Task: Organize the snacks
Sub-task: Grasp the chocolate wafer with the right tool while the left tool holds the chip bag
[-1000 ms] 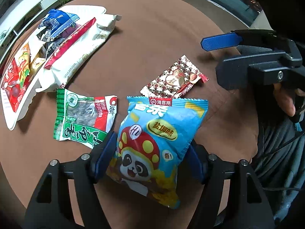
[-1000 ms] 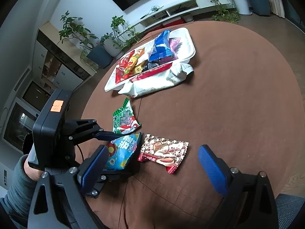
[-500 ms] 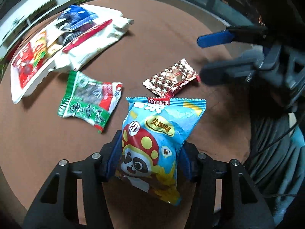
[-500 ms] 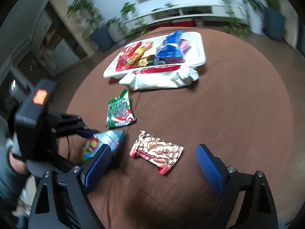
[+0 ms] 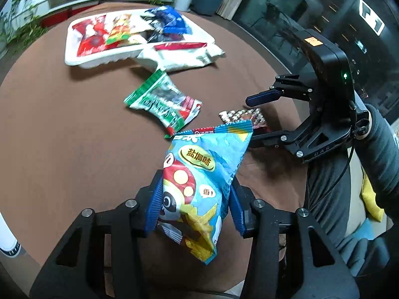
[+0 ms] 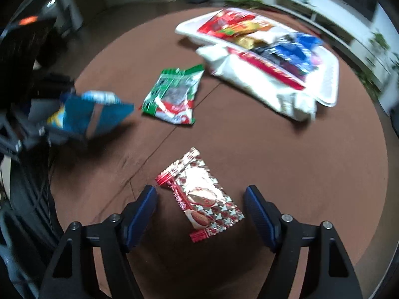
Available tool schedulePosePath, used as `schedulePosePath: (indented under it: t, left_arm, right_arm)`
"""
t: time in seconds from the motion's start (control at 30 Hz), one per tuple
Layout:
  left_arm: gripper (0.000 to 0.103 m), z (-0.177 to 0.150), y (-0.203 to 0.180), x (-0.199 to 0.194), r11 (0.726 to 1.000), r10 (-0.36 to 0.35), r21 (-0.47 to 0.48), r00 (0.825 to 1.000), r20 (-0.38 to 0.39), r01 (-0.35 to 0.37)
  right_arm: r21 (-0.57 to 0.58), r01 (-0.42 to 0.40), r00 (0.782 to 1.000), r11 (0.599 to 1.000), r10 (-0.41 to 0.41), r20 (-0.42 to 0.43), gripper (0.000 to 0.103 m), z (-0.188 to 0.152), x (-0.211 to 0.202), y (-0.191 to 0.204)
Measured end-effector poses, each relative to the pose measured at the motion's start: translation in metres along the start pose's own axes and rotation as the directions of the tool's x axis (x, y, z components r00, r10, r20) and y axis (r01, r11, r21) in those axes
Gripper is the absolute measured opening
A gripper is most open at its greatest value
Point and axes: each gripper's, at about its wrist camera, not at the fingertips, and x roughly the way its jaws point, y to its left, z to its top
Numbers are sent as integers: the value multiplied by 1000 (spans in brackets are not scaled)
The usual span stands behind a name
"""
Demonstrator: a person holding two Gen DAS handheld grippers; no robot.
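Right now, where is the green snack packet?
The green snack packet lies flat on the brown table, mid-table in the right wrist view, between the white tray and the red-and-silver candy packet.

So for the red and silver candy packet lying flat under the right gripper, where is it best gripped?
Across its narrow middle, from above. The red and silver candy packet lies flat and slanted on the brown table, its long sides facing the right gripper fingers, which are closing without touching it. Its crimped ends are probably too flat to pinch.

Tray (image 5: 74, 57) at the table's (image 5: 62, 137) far side; green packet (image 5: 163, 103) lies nearer, foil packet (image 6: 202, 196) nearest
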Motion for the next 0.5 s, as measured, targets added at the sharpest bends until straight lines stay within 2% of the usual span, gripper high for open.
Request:
schedulePosePath:
  t: [0.23,0.4,0.5]
  left_arm:
    - [41,0,0,5,999,25,34,1000,-11,-25]
    - [38,-2,-1,9,997,57,55,998,-15,-57]
    - [35,-1,-7,9,992,95,85,995,-10,-94]
  right_arm:
    - [-52,3,999,999,-6,-50,70,8,6,3]
    - [-56,13,998,998,-16,-60,53,13,5,4]
    - [-64,14,998,998,-18,-66,47,15,1,4]
